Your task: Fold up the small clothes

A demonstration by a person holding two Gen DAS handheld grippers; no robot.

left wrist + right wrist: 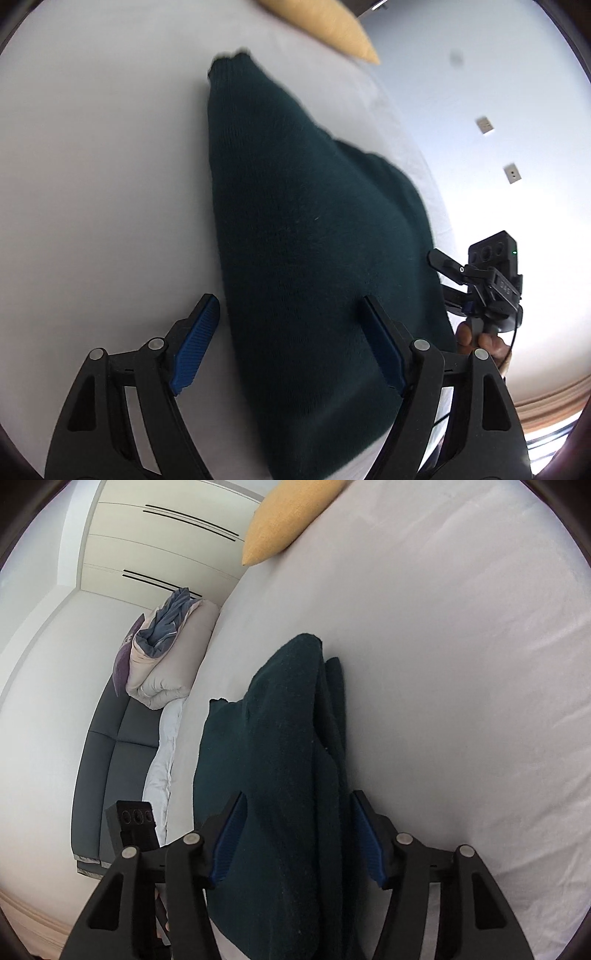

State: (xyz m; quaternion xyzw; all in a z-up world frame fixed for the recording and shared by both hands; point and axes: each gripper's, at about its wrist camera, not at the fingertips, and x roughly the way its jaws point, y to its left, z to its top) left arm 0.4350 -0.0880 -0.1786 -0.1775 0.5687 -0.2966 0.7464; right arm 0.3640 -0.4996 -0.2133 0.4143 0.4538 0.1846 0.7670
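A dark green knitted garment (314, 240) lies folded lengthwise on the white bed sheet (92, 184). My left gripper (290, 304) hangs open just over its near part: the left blue pad (195, 347) is over bare sheet, the right one over the knit. In the right wrist view the same garment (280, 775) runs up between the fingers of my right gripper (298, 801). Its jaws stand apart and the right pad (364, 838) is clear of the cloth, while the left pad sits at the cloth's edge. A hand (480, 341) holds the right gripper (443, 277) at the garment's right side.
A yellow cushion (284, 520) lies at the far end of the bed. A rolled duvet with grey-blue cloth (166, 653) sits on a dark grey sofa (110, 760) beyond the bed's left edge. Wardrobe doors (166, 542) stand behind. White wall with sockets (513, 173) is at right.
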